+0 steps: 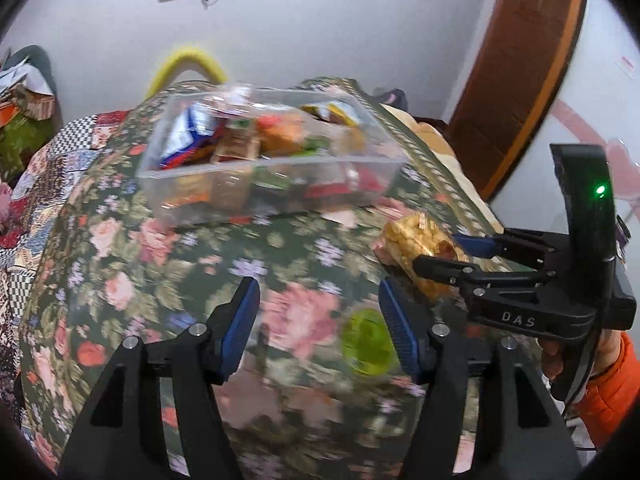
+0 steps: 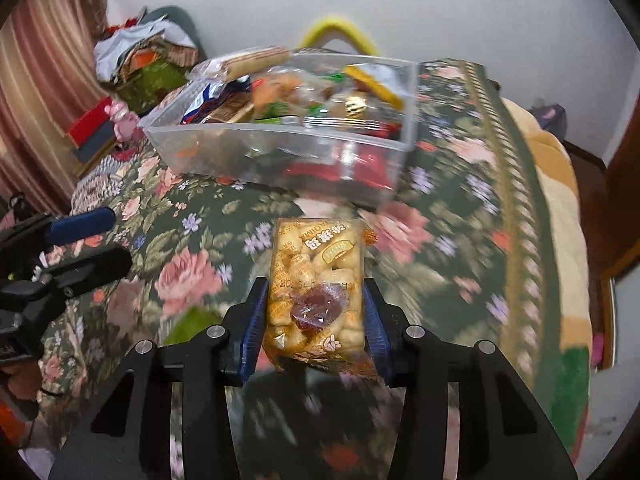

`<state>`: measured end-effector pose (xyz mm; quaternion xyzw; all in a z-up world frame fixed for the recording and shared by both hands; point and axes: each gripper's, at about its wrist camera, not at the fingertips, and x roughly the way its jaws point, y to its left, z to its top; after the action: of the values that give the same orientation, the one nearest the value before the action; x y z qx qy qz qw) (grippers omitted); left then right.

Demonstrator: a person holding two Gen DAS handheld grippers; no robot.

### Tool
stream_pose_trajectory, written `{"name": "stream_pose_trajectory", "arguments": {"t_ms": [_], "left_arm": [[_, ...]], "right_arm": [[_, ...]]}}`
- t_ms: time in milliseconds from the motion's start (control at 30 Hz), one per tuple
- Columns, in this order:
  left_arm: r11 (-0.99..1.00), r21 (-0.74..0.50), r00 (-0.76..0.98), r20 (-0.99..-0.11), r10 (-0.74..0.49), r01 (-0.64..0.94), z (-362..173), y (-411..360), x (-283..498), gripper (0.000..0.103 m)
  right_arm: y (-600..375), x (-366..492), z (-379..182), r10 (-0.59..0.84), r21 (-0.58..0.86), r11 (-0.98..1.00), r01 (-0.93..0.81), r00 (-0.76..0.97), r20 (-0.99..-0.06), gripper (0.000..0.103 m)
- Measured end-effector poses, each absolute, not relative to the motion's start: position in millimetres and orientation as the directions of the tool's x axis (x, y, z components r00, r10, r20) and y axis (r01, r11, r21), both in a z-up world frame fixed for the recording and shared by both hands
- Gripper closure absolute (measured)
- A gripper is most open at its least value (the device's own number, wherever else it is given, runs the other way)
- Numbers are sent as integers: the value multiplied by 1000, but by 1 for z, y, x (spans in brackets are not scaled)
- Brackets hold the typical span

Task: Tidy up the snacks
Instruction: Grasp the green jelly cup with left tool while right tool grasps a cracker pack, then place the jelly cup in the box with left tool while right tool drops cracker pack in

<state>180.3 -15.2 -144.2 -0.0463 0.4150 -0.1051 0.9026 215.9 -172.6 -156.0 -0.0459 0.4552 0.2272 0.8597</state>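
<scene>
My right gripper (image 2: 316, 286) is shut on a yellow pack of puffed snacks (image 2: 316, 276), its blue pads pressing both long sides, just above the floral cloth (image 2: 192, 280). The left wrist view shows that pack (image 1: 408, 240) in the right gripper (image 1: 436, 250) at the right. A clear plastic bin (image 2: 280, 144) full of mixed snack packets stands just beyond it; the same bin (image 1: 272, 172) lies ahead of my left gripper (image 1: 318, 292). That gripper is open with nothing between its fingers. A blurred green item (image 1: 366, 342) lies on the cloth by its right finger.
A hand in an orange sleeve (image 1: 612, 384) holds the right gripper. Clutter of boxes and bags (image 2: 144, 60) is piled at the far left. A yellow padded hoop (image 2: 340, 28) rises behind the bin. A beige blanket (image 2: 560, 200) edges the cloth on the right, a wooden door (image 1: 520, 72) beyond.
</scene>
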Motion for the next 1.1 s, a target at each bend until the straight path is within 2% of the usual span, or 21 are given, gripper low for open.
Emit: {"name": "stream_pose_trajectory", "arguments": {"t_ms": [167,400,467,500,667,1100], "left_arm": [[967,-162,589,-769,-248,196,-158,-50,176,41],[979,-90,541,-823,-176,182,-198,-70,184,41],[981,-97,534,-828,-172,166,-205,-66,186,49],[981,-102,534,-827,-175,163,-207,-65,187,50],[979,-82,594,-784,-180,187,-195,-61,178,61],[987,-123,692,-704,-161,105,-146,-9,190,62]], "right_arm": [[-201,198,-145,354,148,905,-400,513,-782,61],[-213,183,-135,359,153,909,-388,542,-760,61],[-213,180,-134,360,153,909,-387,547,-756,61],[-212,179,-133,360,152,909,-387,550,-754,61],[-209,179,-132,363,155,910,-384,560,-745,61],[-189,198,-118,381,156,906,-394,596,-707,61]]}}
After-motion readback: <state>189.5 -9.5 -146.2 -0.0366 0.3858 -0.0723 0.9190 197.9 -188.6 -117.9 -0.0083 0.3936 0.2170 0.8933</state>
